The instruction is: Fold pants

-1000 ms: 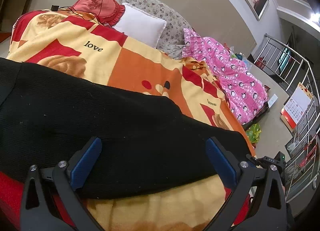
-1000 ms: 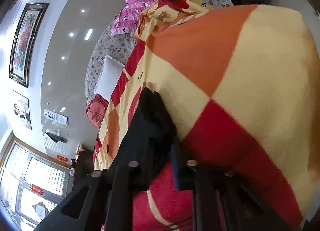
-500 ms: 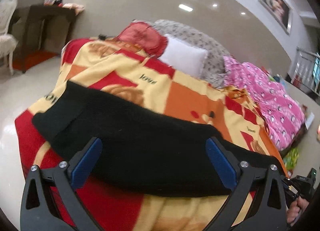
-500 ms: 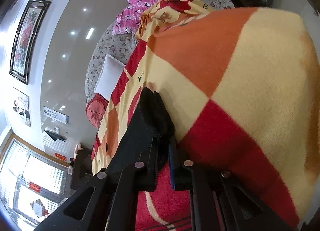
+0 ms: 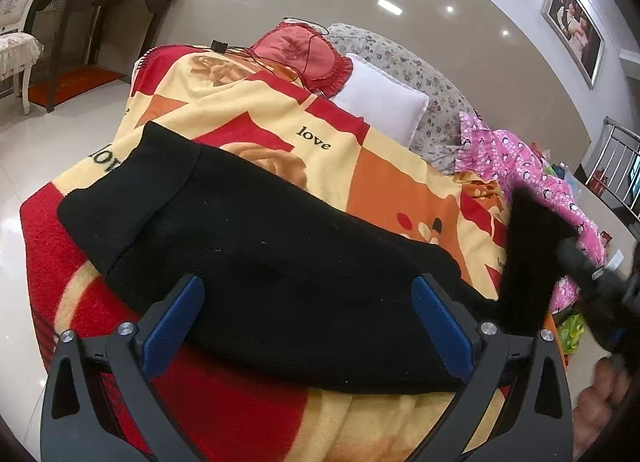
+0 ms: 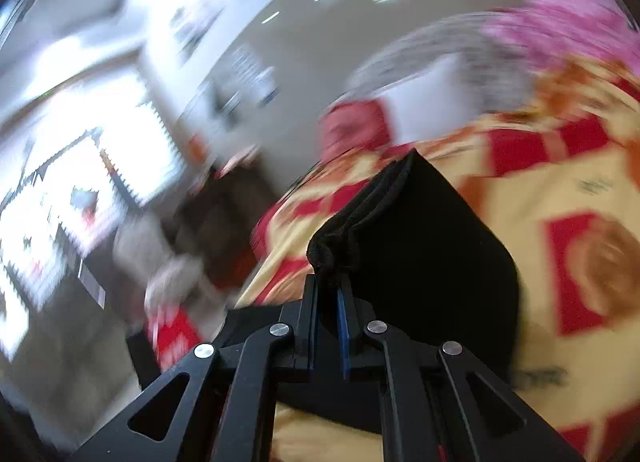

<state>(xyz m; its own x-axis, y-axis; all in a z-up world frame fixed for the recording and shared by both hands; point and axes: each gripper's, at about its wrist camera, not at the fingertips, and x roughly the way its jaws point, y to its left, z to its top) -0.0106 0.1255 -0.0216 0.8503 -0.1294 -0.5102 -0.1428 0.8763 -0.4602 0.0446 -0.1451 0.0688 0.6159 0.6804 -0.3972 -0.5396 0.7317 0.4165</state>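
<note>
Black knit pants (image 5: 260, 246) lie across a red, orange and yellow blanket (image 5: 384, 190) on the bed, waistband end at the left. My left gripper (image 5: 308, 322) is open and empty, hovering over the pants' near edge. My right gripper (image 6: 328, 294) is shut on the leg end of the pants (image 6: 420, 230) and holds it lifted off the bed. In the left wrist view that lifted end (image 5: 528, 254) stands up at the right, with the right gripper (image 5: 600, 294) blurred behind it. The right wrist view is motion-blurred.
A white pillow (image 5: 380, 102), a red cushion (image 5: 304, 54) with a black cable, and a pink garment (image 5: 532, 166) lie at the bed's head and far side. A dark desk (image 5: 96, 22) and white chair (image 5: 20, 34) stand left on the tile floor.
My right gripper has lifted the pant leg end off the bed and swung it fast toward the waistband side. My left gripper pulled back and up, staying open.
</note>
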